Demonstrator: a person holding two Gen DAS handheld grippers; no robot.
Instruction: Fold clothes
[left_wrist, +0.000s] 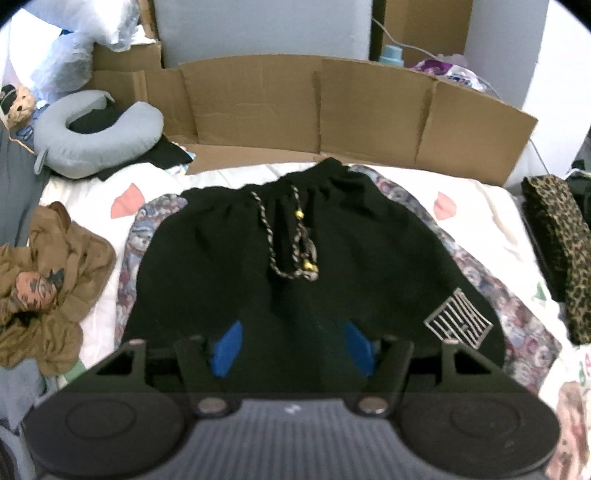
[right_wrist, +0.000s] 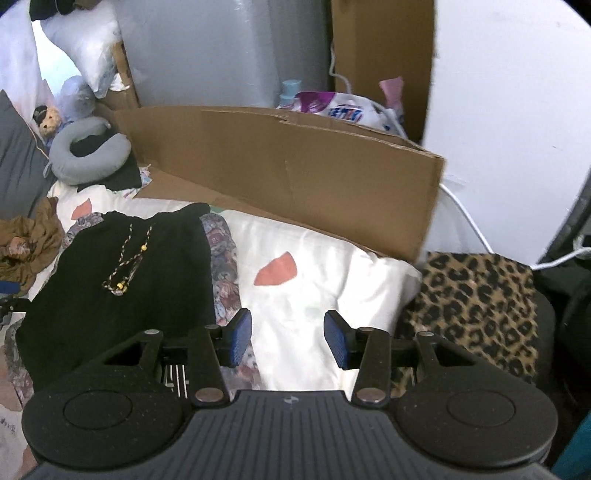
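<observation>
Black fabric: the shorts (left_wrist: 229, 258) lie spread flat at the middle of the bed (left_wrist: 92, 236), waistband toward the far edge, on top of a floral cloth (left_wrist: 491, 291) that shows around both sides.
Drawstring: a braided cord (left_wrist: 295, 236) with yellow beads trails down from the waistband onto the front of the shorts.
Patch: a striped white emblem (left_wrist: 458, 319) sits on the shorts near their near right corner.
My left claw (left_wrist: 295, 343): spread wide over the near hem of the shorts, blue pads (left_wrist: 229, 347) on either side of the dark cloth; I cannot tell whether they touch it.
My right claw (right_wrist: 288, 338): spread too, holding nothing, over bare white sheet just to the right of the shorts.
Bed's left edge: a crumpled brown garment (left_wrist: 55, 288) lies apart from the shorts.
Far left corner: a grey neck pillow (left_wrist: 99, 136) with a small plush toy (left_wrist: 20, 105) beside it.
Far edge: a flattened cardboard sheet (left_wrist: 332, 110) stands along it.
Right edge: a leopard-print piece (right_wrist: 476, 310) rests just off the sheet.
</observation>
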